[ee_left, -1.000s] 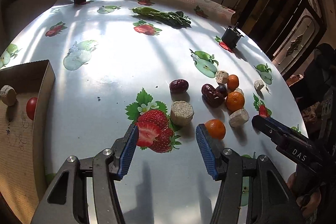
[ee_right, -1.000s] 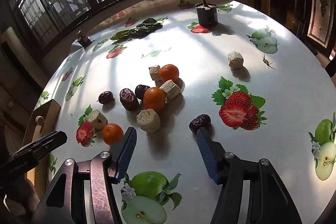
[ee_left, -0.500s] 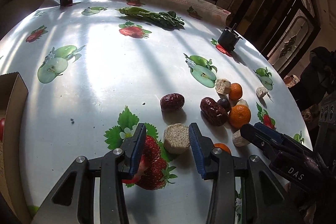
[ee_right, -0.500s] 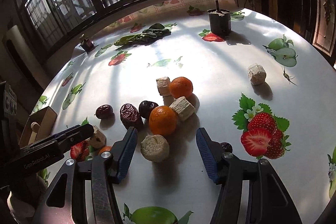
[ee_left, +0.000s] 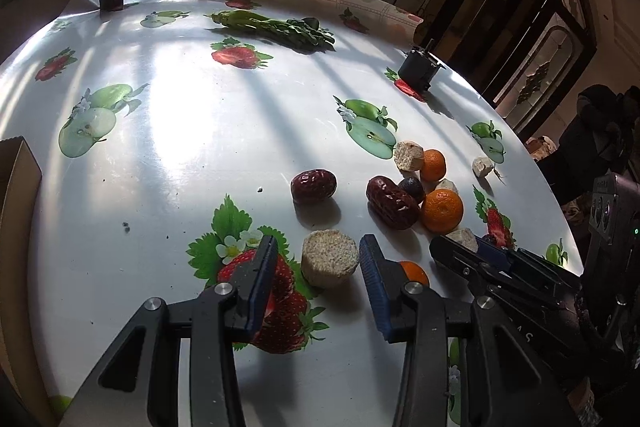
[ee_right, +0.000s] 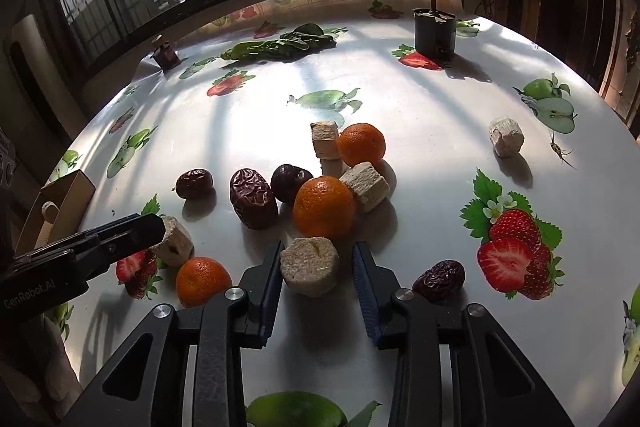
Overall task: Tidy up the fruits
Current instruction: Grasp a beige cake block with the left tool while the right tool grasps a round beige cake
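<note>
Left claw [ee_left: 318, 243] and right claw [ee_right: 317, 247] have each just been closing and stand narrow, not yet clamped. Each straddles its own puck on the surface [ee_left: 200, 147]: beige puck [ee_left: 330, 259], second puck [ee_right: 310, 265]. Both look light, porous and crumbly, so squeeze the side walls gently.

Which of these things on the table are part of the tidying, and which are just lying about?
Part of the job: oranges, dates, beige cakes, box.
Lying about: greens, black cup, small bottle.
</note>
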